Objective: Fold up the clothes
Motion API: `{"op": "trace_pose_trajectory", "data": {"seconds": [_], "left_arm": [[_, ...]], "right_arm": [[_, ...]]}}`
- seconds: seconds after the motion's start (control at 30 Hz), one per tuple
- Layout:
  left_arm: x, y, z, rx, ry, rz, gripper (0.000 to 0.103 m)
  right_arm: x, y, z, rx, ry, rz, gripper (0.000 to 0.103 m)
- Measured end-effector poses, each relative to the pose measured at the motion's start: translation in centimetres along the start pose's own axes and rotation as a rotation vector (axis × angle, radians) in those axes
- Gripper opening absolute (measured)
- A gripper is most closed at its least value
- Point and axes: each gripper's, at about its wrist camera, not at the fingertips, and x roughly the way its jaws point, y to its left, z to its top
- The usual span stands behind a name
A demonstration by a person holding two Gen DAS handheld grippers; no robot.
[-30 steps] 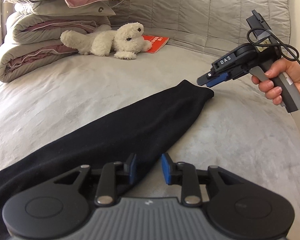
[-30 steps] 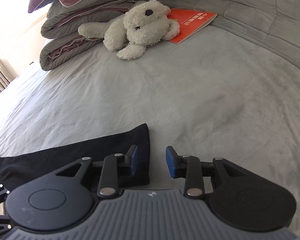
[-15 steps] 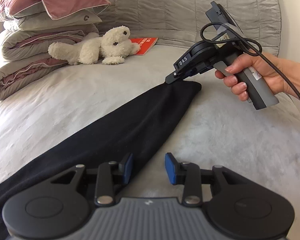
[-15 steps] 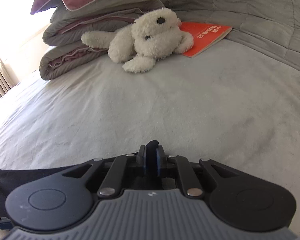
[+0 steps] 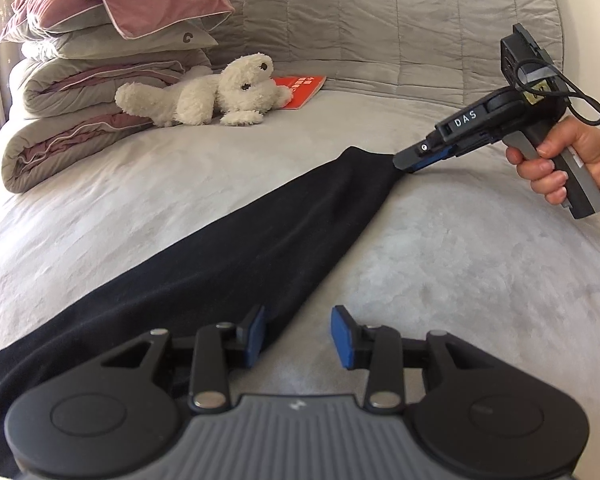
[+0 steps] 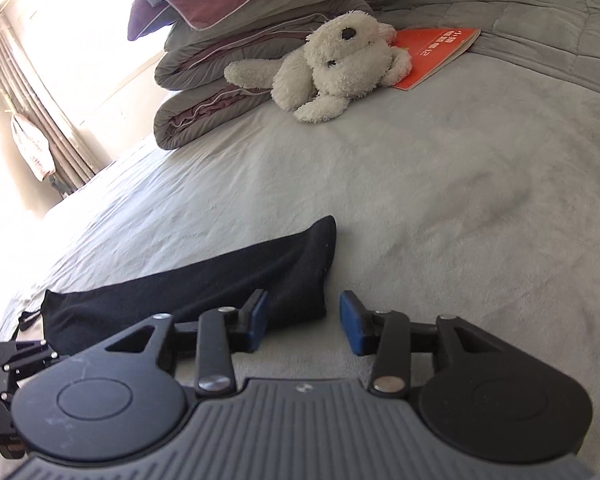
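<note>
Home bedroom, grey velvety bed cover (image 5: 148,184), stacked grey-and-pink folded quilts (image 5: 84,120) at ten o'clock, fluffy white plush dog (image 5: 216,96) (lying flat), quilted grey headboard (image 5: 380,20).

The black garment (image 5: 204,276) runs under the left gripper's body, its near end cut off.

I count one black garment (image 5: 236,256) on my bed (image 5: 460,280), one white plush dog (image 5: 220,96), one orange booklet (image 5: 302,86), two pillows (image 5: 120,4) stacked on one folded duvet (image 5: 72,120), and my two tongs (image 5: 298,334).
</note>
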Motion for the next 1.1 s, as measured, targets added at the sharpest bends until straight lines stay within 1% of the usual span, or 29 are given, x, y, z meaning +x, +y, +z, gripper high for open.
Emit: {"op": "trace_pose_trajectory", "data": {"seconds": [0.03,0.07,0.1,0.17,0.23,0.27,0.3,0.33,0.37,0.4,0.47,0.53,0.57,0.6,0.63,0.67,0.7,0.73,0.8,0.83,0.87,0.9,0.93,0.97,1.03,1.1], "left_arm": [[0.0,0.0,0.1,-0.002,0.000,0.003,0.037],[0.1,-0.1,0.2,-0.004,0.000,0.006,0.037],[0.0,-0.1,0.2,-0.007,-0.002,0.007,0.037],[-0.2,-0.1,0.2,-0.004,-0.003,0.001,0.037],[-0.2,-0.1,0.1,0.011,0.005,-0.013,0.037],[-0.2,0.0,0.0,0.016,0.008,-0.016,0.037],[-0.3,0.1,0.0,0.014,0.009,-0.022,0.037],[-0.5,0.2,0.1,0.004,0.008,-0.028,0.037],[-0.7,0.4,0.1,-0.008,0.004,-0.034,0.037],[-1.0,0.5,0.1,-0.021,-0.006,-0.030,0.037],[-1.2,0.7,0.0,-0.042,-0.023,0.007,0.038],[-0.8,1.0,-0.3,-0.080,-0.012,0.034,0.039],[-0.6,1.2,-0.5,-0.110,-0.001,0.036,0.039],[-0.4,1.3,-0.7,-0.134,-0.003,0.033,0.040],[-0.4,1.2,-0.8,-0.148,-0.009,0.035,0.041],[-0.5,1.1,-0.9,-0.163,-0.015,0.036,0.041],[-0.6,0.9,-0.9,-0.167,-0.017,0.037,0.041],[-0.9,0.7,-0.9,-0.169,-0.021,0.027,0.042],[-2.1,0.2,-1.0,-0.161,-0.028,-0.034,0.043],[-2.9,0.0,-1.2,-0.148,-0.039,-0.044,0.043],[-3.6,-0.1,-1.4,-0.136,-0.050,-0.053,0.043],[-4.4,0.0,-1.6,-0.122,-0.063,-0.040,0.044],[-5.1,0.2,-1.9,-0.114,-0.070,-0.024,0.044],[-5.7,0.9,-2.1,-0.115,-0.073,-0.005,0.044],[-6.6,2.4,-2.6,-0.116,-0.074,0.045,0.044],[-7.2,4.2,-3.1,-0.117,-0.068,0.106,0.044]], "right_arm": [[0.0,-0.1,-0.1,0.010,0.000,0.013,0.014],[-0.1,-0.1,-0.1,0.017,0.001,0.021,0.013],[-0.2,-0.1,0.1,0.008,0.017,-0.010,0.009],[-0.5,0.0,0.5,-0.011,0.050,-0.074,0.008],[-0.7,0.0,0.9,-0.034,0.082,-0.141,0.005],[-0.6,0.1,0.9,-0.069,0.092,-0.202,0.003],[-0.6,0.1,1.0,-0.084,0.100,-0.238,0.000],[-0.9,0.0,1.1,-0.069,0.093,-0.243,0.003],[-1.3,0.0,1.2,-0.049,0.068,-0.240,0.007],[-1.6,0.5,1.2,-0.054,0.045,-0.230,0.015],[-1.8,1.7,1.1,-0.074,0.008,-0.208,0.015],[-1.3,3.2,0.8,-0.103,-0.019,-0.174,0.016],[-0.8,3.9,0.6,-0.114,-0.026,-0.155,0.016],[0.0,4.8,0.6,-0.126,-0.029,-0.131,0.018],[0.8,5.5,0.5,-0.137,-0.025,-0.119,0.021],[1.6,6.1,0.4,-0.148,-0.021,-0.110,0.023],[2.3,6.2,0.3,-0.157,-0.007,-0.131,0.028],[3.0,6.3,0.1,-0.167,0.007,-0.151,0.029],[4.3,6.4,-0.2,-0.184,0.032,-0.193,0.027],[4.3,5.9,-0.2,-0.181,0.018,-0.215,0.023],[3.9,5.3,-0.2,-0.153,-0.001,-0.220,0.023],[3.5,5.3,-0.1,-0.128,-0.011,-0.217,0.024],[3.1,5.3,0.0,-0.103,-0.020,-0.215,0.030],[2.7,5.4,0.1,-0.084,-0.029,-0.211,0.033],[2.9,7.0,0.2,-0.136,-0.028,-0.187,0.033],[4.2,9.4,0.3,-0.204,-0.011,-0.111,0.033]]}}
